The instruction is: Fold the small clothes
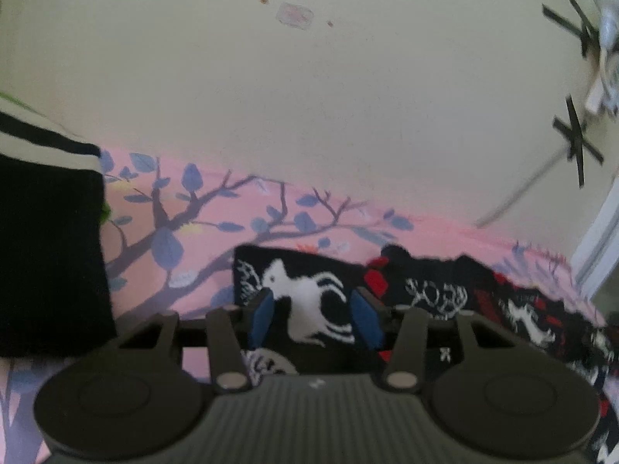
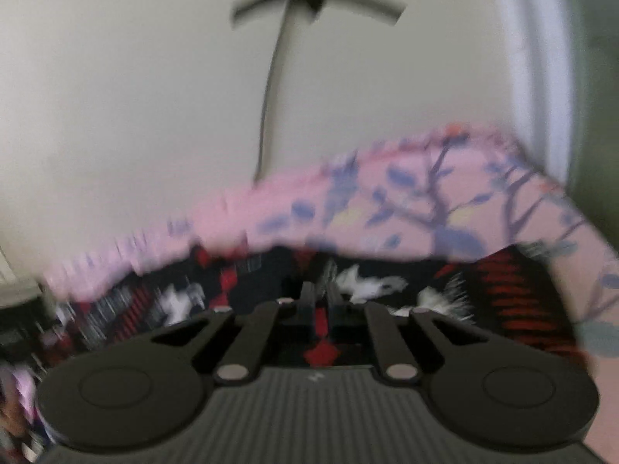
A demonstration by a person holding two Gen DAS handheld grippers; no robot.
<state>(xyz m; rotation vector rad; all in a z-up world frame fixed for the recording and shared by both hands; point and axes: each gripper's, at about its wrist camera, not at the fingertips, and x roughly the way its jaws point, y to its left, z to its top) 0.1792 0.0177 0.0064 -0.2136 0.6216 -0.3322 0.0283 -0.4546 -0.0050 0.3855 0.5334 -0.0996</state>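
Right, left wrist view first: the left gripper (image 1: 315, 319) hangs over the patterned garment (image 1: 387, 301), a black cloth with white animal figures and red patches. It lies crumpled on the pink sheet (image 1: 240, 212), which has a blue branch-and-leaf print. Jaws stand partly apart, blue pads (image 1: 261, 319) either side of a white animal figure; no cloth pinched that I can see, they look to be just above it. Left of the garment, well apart, sits a black cloth with pale stripes (image 1: 46, 239). Behind the garment is a cream wall (image 1: 309, 96) with black tape crosses (image 1: 576, 139) up to the right.

Right wrist view: heavily motion-blurred. The right gripper (image 2: 319, 305) has its jaws drawn close together, low over the same garment (image 2: 387, 286). Whether a fold of cloth is caught between them I can't tell; red and black pattern shows in the narrow gap, but that may be the garment below. Pink sheet (image 2: 387, 208) runs just behind the garment.

Risks, my read:
- Right jaws may have closed on nothing or on a thin edge, so a lift would slip.
- Left jaws could snag the sheet along with the garment.
- Garment is bunched, so folding now locks in creases.
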